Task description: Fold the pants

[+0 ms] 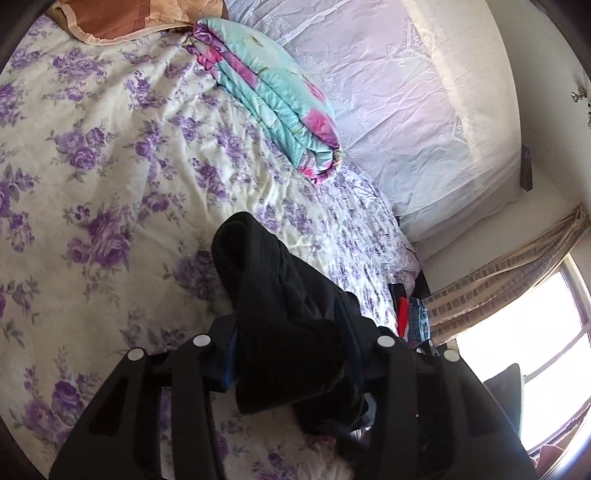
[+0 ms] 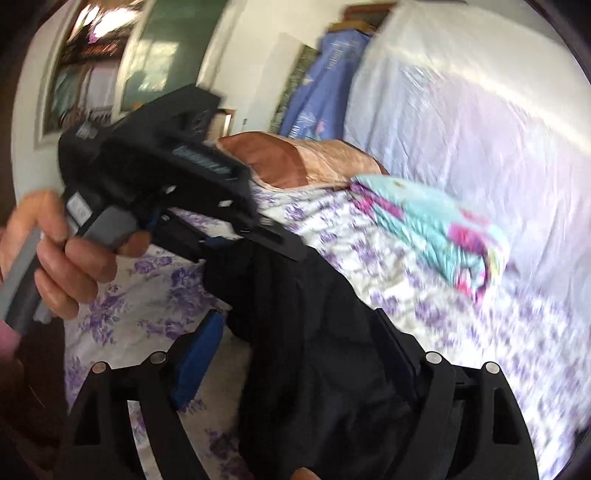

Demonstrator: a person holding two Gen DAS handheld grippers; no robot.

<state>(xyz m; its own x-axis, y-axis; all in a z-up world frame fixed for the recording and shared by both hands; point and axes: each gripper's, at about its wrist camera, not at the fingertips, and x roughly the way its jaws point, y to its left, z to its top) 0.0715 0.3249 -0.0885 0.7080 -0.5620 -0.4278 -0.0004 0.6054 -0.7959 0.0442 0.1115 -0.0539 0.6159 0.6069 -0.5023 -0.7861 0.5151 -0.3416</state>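
Observation:
Black pants [image 1: 266,280] hang in a bunch over a bed with a purple-flowered sheet [image 1: 92,147]. In the left wrist view my left gripper [image 1: 286,321] is shut on the bunched cloth, which fills the space between its blue pads. In the right wrist view the pants [image 2: 314,369] run between the fingers of my right gripper [image 2: 295,321]. It stands open: the cloth lies against the right finger, and a gap shows beside the left blue pad [image 2: 199,350]. A hand [image 2: 74,251] holds the left tool, whose black housing [image 2: 159,162] is at upper left. This view is motion-blurred.
A folded turquoise and pink quilt [image 1: 273,103] lies on the bed beyond the pants. Behind it is a large pale lilac pillow [image 1: 406,110], with a brown pillow [image 1: 129,18] at the top left. A bright window with a curtain [image 1: 535,314] is at the right, past the bed's edge.

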